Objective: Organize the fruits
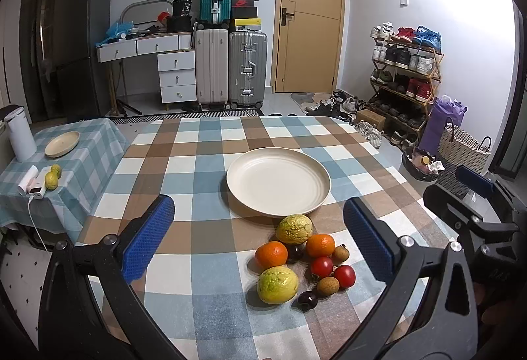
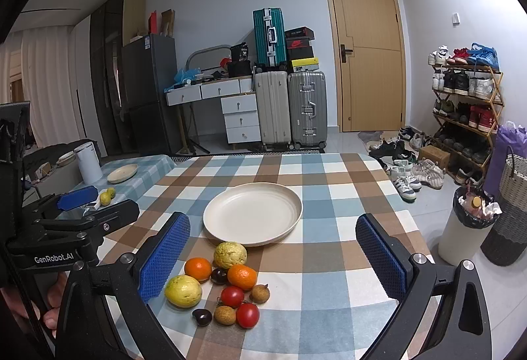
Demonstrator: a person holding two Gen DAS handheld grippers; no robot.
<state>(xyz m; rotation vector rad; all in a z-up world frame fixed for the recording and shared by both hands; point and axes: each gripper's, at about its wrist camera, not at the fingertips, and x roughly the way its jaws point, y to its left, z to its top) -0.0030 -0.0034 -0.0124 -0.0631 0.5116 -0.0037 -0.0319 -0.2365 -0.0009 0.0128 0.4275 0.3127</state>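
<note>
A cluster of fruit lies on the checked tablecloth just in front of an empty cream plate [image 1: 278, 182] [image 2: 253, 213]. It holds two yellow-green guavas [image 1: 294, 228] [image 2: 183, 290], two oranges [image 1: 271, 255] [image 2: 242, 276], two red tomatoes [image 1: 321, 266] [image 2: 247, 315], brown longans [image 1: 327, 286] [image 2: 225, 315] and dark plums [image 1: 308, 300] [image 2: 202, 317]. My left gripper [image 1: 260, 244] is open and empty, hovering above the near table with the fruit between its blue pads. My right gripper [image 2: 273, 261] is open and empty, with the fruit near its left pad [image 2: 164, 256].
A lower side table [image 1: 49, 162] at the left carries a small plate [image 1: 62, 144], a white canister [image 1: 20, 134], two limes [image 1: 51, 179] and a charger. A bin [image 2: 467, 228] and a basket [image 2: 509, 211] stand right of the table. Suitcases, drawers and a shoe rack are behind.
</note>
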